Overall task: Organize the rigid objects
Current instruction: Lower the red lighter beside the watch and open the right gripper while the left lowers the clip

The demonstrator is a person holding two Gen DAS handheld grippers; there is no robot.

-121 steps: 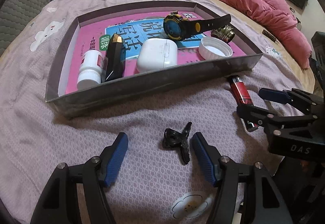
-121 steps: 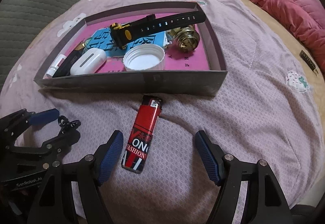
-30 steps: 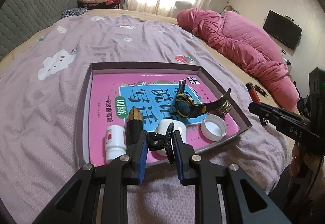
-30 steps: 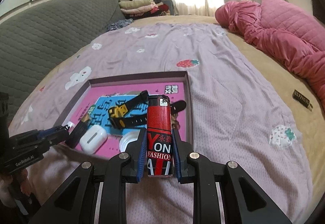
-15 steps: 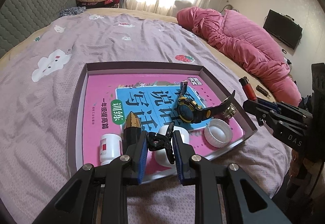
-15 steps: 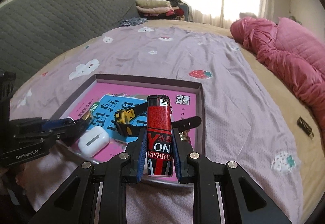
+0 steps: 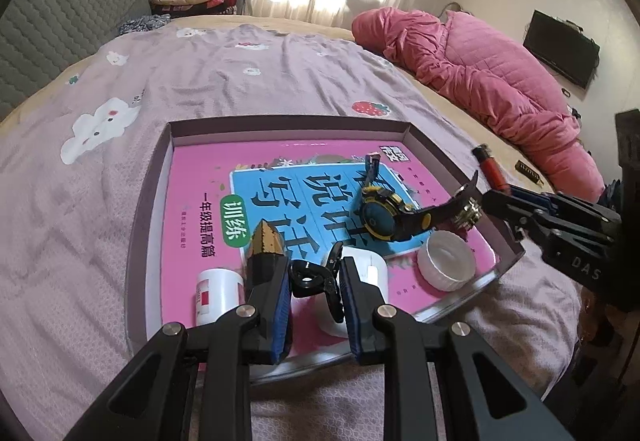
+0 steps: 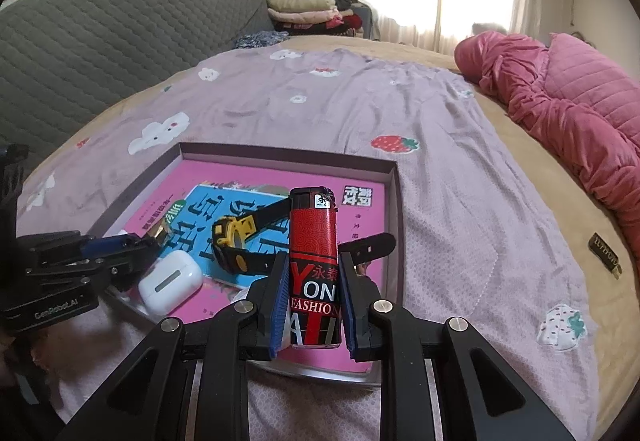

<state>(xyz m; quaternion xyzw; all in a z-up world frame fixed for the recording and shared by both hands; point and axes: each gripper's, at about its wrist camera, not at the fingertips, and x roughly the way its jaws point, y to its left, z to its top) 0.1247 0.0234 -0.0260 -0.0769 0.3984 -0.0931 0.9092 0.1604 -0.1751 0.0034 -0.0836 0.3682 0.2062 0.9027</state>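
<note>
Both claws are now raised above the near part of the tray [image 7: 150, 201], each one with its load. 4 seconds ago they stood wide apart low over the purple blanket [image 7: 240, 81], the black clip lying between the left fingers and the red lighter between the right ones. Now the left gripper [image 7: 316, 291] is clamped on the black clip [image 7: 314, 281], and the right gripper [image 8: 313, 289] is clamped on the red lighter [image 8: 314, 261], which stands upright between the blue pads.

Below and just ahead of the left claw, inside the tray, I see the white earbud case [image 7: 370, 273], the white pill bottle [image 7: 218, 293] at its left side and the black and gold object [image 7: 266, 245] between them. The watch [image 7: 384, 217] and the white cap [image 7: 446, 259] lie farther ahead and to the right. In the right wrist view the tray's near right corner is directly under the lighter.

I judge that the 2 last loose things on the blanket are lifted, so only the placing remains. The free pink floor is ahead of the left claw, beyond the crowded near row; a release here may drop the clip on the case.
</note>
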